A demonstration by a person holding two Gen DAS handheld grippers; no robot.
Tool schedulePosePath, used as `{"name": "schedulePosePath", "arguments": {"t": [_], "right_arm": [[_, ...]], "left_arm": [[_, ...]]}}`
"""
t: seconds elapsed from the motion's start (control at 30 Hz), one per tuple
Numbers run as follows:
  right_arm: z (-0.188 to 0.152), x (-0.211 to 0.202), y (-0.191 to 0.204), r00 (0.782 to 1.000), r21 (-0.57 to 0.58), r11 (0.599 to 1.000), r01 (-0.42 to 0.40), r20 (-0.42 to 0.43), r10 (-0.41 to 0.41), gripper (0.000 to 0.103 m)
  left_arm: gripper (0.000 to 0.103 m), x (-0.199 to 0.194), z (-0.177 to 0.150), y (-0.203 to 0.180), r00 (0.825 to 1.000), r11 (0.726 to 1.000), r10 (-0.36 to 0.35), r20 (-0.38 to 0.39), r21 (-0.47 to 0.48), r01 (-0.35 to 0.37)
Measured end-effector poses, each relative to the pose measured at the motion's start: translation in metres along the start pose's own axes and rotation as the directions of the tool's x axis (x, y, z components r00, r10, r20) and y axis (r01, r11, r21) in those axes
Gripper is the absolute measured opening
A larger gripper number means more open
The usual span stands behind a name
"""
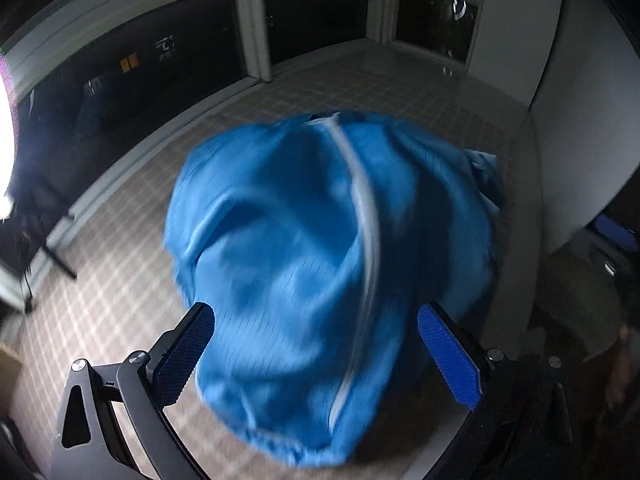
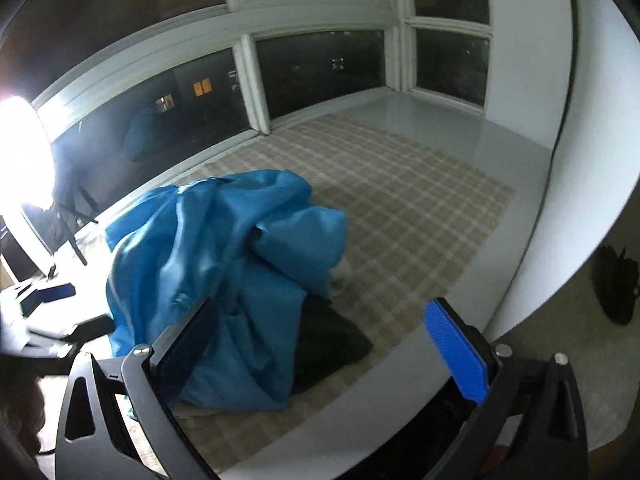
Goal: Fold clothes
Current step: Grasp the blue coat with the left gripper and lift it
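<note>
On the checked cloth (image 2: 400, 200) of the counter, a crumpled blue garment (image 1: 320, 260) awaits spreading; left gripper (image 1: 316, 344) and right gripper (image 2: 324, 340), jaws wide and empty, must first find an edge.

The crumpled blue garment (image 2: 224, 256) is thin, slightly shiny cloth. Beneath it, a beige checked woven tablecloth (image 2: 400, 208) looks matt, on a smooth, glossy grey table (image 2: 452, 116).

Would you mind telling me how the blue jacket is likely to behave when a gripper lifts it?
The blue jacket will probably flop and drape, given its crumpled heap. Its sheen suggests thin, rather slippery cloth. The white zip may stiffen that line slightly.
</note>
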State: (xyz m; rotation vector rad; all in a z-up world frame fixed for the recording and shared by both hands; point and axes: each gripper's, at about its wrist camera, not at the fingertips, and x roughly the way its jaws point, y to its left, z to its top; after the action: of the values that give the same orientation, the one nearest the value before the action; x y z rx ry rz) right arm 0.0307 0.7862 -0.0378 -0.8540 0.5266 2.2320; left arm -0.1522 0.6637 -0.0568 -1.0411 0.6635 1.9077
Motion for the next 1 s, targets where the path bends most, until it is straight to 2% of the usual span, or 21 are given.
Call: {"name": "schedulePosePath", "arguments": {"t": [0.07, 0.1, 0.13, 0.17, 0.2, 0.23, 0.33, 0.43, 0.53, 0.7, 0.8, 0.87, 0.93, 1.0], "right_arm": [[-0.002, 0.004, -0.009, 1.0, 0.022, 1.0, -0.004, -0.009, 0.004, 0.103], [-0.002, 0.006, -0.013, 1.0, 0.029, 1.0, -0.004, -0.011, 0.004, 0.103], [-0.002, 0.008, -0.016, 1.0, 0.035, 0.999, -0.003, -0.013, 0.003, 0.103], [-0.003, 0.01, -0.019, 1.0, 0.041, 0.999, -0.002, -0.016, 0.002, 0.103], [-0.002, 0.011, -0.022, 1.0, 0.047, 0.999, -0.003, -0.016, 0.004, 0.103], [-0.002, 0.012, -0.024, 1.0, 0.056, 0.998, -0.008, -0.014, 0.009, 0.103], [0.005, 0.016, -0.025, 0.999, 0.071, 0.997, -0.035, -0.009, 0.036, 0.103], [0.013, 0.02, -0.02, 0.998, 0.063, 0.996, -0.06, 0.0, 0.06, 0.103], [0.02, 0.021, -0.009, 0.997, 0.038, 0.996, -0.081, 0.008, 0.081, 0.103], [0.031, 0.021, 0.012, 0.991, -0.011, 0.991, -0.134, 0.017, 0.134, 0.103], [0.04, 0.022, 0.027, 0.986, -0.042, 0.985, -0.167, 0.019, 0.168, 0.103], [0.046, 0.025, 0.038, 0.981, -0.068, 0.979, -0.19, 0.016, 0.192, 0.103], [0.049, 0.033, 0.053, 0.976, -0.09, 0.972, -0.217, -0.008, 0.217, 0.103], [0.049, 0.044, 0.07, 0.969, -0.107, 0.963, -0.247, -0.047, 0.243, 0.103]], "left_arm": [[0.096, 0.01, 0.008, -0.008, 1.0, 0.999, 0.016, -0.012, 0.028, -0.015], [0.082, 0.013, 0.01, -0.01, 1.0, 0.999, 0.016, -0.007, 0.033, -0.016], [0.06, 0.013, 0.01, -0.009, 1.0, 1.0, 0.006, 0.004, 0.024, -0.006], [0.05, 0.011, 0.01, -0.006, 1.0, 1.0, -0.014, 0.014, 0.009, 0.014], [0.032, 0.009, 0.009, -0.002, 0.999, 0.999, -0.039, 0.022, -0.007, 0.04], [0.022, 0.006, 0.009, 0.003, 0.997, 0.997, -0.068, 0.033, -0.021, 0.069], [0.01, -0.007, 0.01, 0.017, 0.993, 0.995, -0.091, 0.073, -0.037, 0.094], [0.008, -0.04, 0.013, 0.039, 0.985, 0.996, -0.054, 0.166, -0.064, 0.065], [0.007, -0.091, 0.013, 0.085, 0.961, 0.99, -0.002, 0.277, -0.133, 0.04], [0.006, -0.175, -0.024, 0.178, 0.927, 0.961, 0.112, 0.357, -0.276, -0.01], [0.006, -0.214, -0.075, 0.228, 0.91, 0.926, 0.24, 0.339, -0.363, -0.109], [0.006, -0.228, -0.117, 0.255, 0.907, 0.888, 0.317, 0.276, -0.421, -0.182], [0.005, -0.227, -0.155, 0.274, 0.912, 0.855, 0.354, 0.205, -0.466, -0.228], [0.0, -0.223, -0.188, 0.286, 0.909, 0.819, 0.395, 0.136, -0.501, -0.281]]}}
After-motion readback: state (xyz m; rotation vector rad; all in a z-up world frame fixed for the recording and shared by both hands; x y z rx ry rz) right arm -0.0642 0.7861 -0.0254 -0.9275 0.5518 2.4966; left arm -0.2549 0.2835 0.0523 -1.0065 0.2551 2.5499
